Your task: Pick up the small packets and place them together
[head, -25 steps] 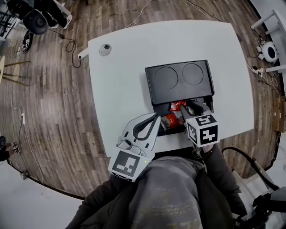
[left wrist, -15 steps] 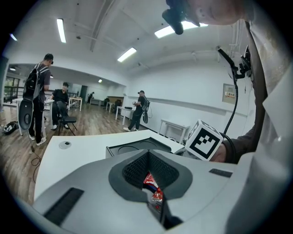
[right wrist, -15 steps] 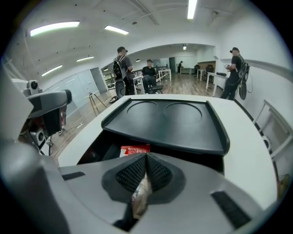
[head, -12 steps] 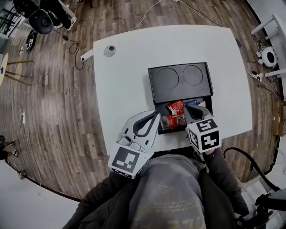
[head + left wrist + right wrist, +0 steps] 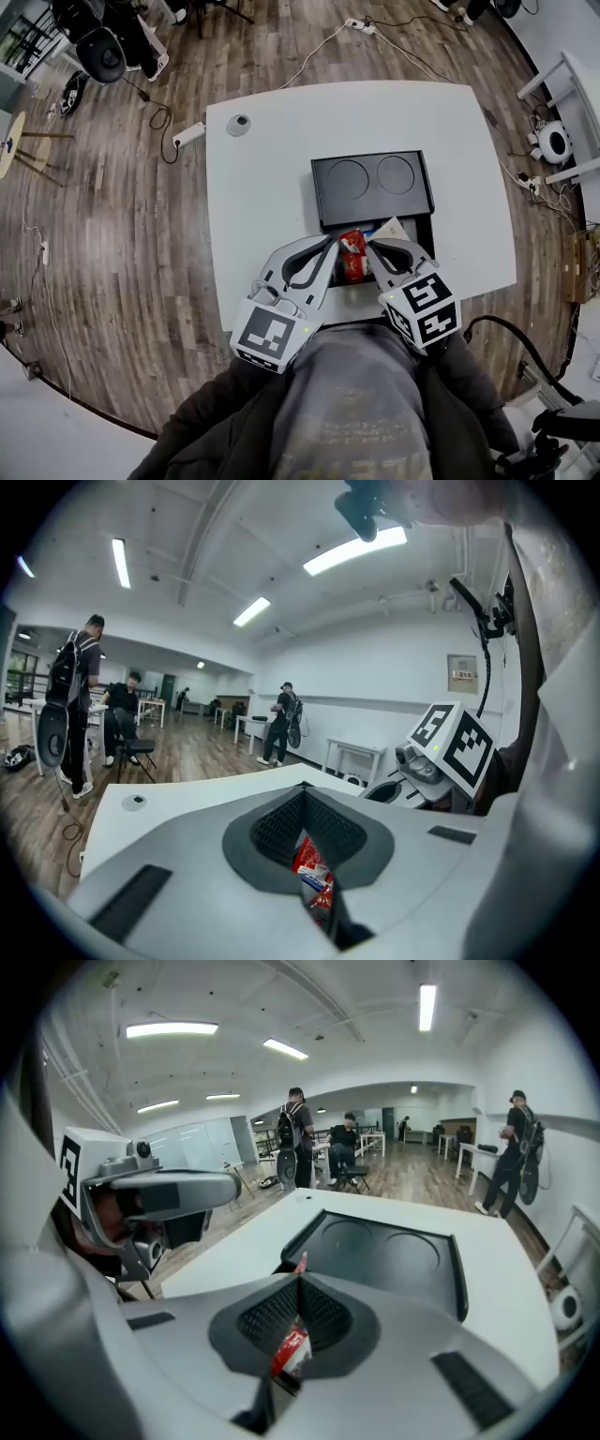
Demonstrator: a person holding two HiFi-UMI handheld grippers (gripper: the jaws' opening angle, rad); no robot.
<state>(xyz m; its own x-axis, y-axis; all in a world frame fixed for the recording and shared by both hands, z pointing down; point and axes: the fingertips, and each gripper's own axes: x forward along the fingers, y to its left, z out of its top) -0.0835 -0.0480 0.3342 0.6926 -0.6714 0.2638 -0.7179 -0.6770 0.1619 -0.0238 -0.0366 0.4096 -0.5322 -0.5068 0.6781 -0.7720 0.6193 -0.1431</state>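
Note:
A black tray (image 5: 370, 187) with two round recesses lies on the white table (image 5: 262, 187). Its open front compartment holds a pale packet (image 5: 390, 228). Above that compartment a red packet (image 5: 352, 255) hangs between the two gripper tips. My right gripper (image 5: 368, 249) is shut on a red packet (image 5: 292, 1349), whose corner pokes up past the tips of the right gripper (image 5: 300, 1279). My left gripper (image 5: 330, 244) touches the packet's left edge. In the left gripper view, the left gripper (image 5: 305, 794) is shut with red packets (image 5: 307, 855) between its pads.
A round grommet (image 5: 239, 122) sits at the table's far left corner, with a power strip (image 5: 187, 134) and cables on the wood floor beyond. The person's lap fills the near edge. Several people (image 5: 298, 1138) stand or sit far off in the room.
My right gripper's jaws have closed on a red packet in the compartment and lifted it toward the left gripper. The left gripper has risen slightly. The camera has shifted.

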